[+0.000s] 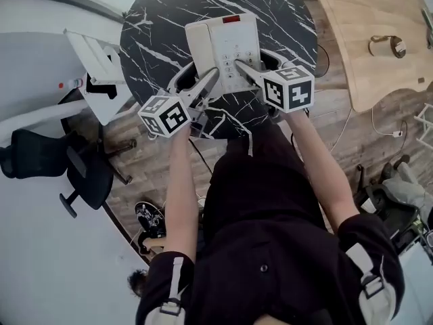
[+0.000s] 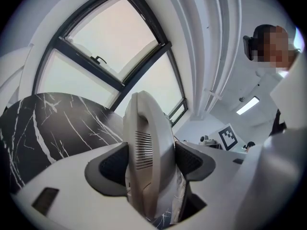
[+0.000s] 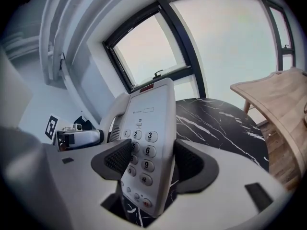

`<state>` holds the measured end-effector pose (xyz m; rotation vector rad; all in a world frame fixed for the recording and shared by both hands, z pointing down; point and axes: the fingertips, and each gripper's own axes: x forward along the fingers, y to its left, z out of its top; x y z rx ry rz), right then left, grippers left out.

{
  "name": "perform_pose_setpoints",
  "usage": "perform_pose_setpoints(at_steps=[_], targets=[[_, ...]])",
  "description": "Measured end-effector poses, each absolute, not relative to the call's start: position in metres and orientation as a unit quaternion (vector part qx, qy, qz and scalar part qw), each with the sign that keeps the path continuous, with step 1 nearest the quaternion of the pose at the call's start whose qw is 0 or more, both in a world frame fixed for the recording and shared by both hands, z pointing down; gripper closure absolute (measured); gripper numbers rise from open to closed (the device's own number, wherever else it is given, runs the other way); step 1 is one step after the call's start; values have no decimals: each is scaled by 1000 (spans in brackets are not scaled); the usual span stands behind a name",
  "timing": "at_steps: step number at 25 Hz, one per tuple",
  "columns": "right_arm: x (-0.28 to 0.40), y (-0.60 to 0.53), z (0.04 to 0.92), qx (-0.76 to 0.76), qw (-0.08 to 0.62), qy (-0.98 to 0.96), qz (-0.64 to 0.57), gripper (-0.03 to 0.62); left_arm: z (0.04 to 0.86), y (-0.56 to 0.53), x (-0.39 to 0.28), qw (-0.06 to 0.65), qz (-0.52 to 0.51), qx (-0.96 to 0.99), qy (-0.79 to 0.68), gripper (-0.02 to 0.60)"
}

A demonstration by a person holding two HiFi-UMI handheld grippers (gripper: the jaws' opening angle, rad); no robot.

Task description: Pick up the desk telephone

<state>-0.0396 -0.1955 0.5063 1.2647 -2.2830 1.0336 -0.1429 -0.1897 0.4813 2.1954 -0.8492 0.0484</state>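
Over the black marble table (image 1: 152, 26), your left gripper (image 1: 206, 81) is clenched on the desk telephone (image 1: 226, 42) at its handset (image 2: 144, 147) and your right gripper (image 1: 239, 65) at its keypad (image 3: 144, 152), so the lift appears in hand and next calls for level, matched grips.

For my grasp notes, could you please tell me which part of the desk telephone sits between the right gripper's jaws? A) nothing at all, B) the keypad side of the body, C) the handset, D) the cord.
B: the right gripper is shut on the desk telephone with number keys between its jaws, while the left gripper clamps the handset.
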Motion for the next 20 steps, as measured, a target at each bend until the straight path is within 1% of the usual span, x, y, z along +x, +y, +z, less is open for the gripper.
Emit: perform_pose_setpoints(at_steps=[7,20], targets=[[-54,-197,458,462,137,-817,316,293,437,-189,-159,354,-19,871,-339,261],[-53,-212,376,483,100,-835,244,295,359,-203,-160,294,-61,894,-332,261]])
